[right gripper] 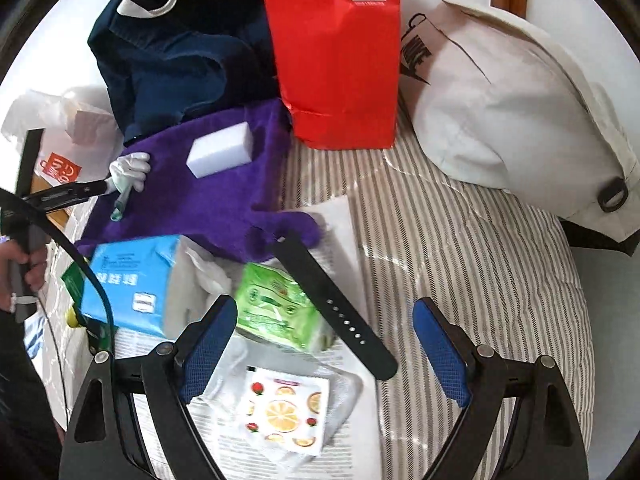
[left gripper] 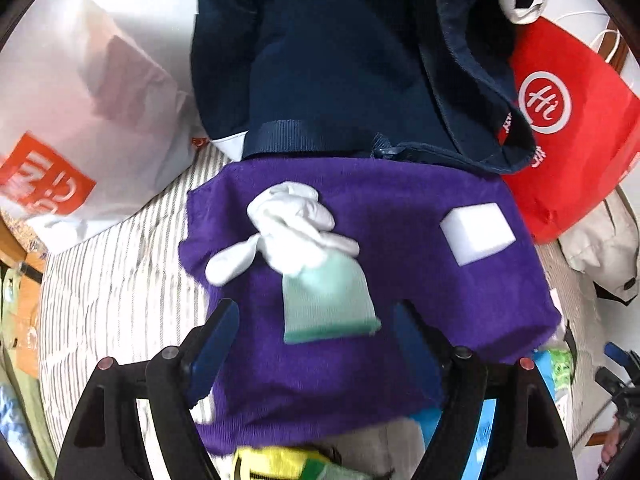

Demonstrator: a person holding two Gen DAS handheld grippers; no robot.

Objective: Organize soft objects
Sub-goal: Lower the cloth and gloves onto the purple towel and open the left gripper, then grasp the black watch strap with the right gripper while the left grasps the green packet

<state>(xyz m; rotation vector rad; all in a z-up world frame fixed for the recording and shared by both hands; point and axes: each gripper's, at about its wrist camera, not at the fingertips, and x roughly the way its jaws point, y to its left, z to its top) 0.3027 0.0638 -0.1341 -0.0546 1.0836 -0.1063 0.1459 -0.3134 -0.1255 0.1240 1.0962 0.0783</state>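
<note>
Left gripper jaws apart, empty, hovering over purple towel. Right gripper jaws apart, empty, above green tissue pack and black strap. On towel: one white glove with green cuff, one white sponge block, apart. Bags: one red, one navy, one white plastic, one cream; contents not visible. One blue box beside tissue pack.

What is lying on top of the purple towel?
On the purple towel lie a knotted white-and-green sock and a white sponge block. A navy bag covers its far edge; whatever sits underneath is hidden.
</note>
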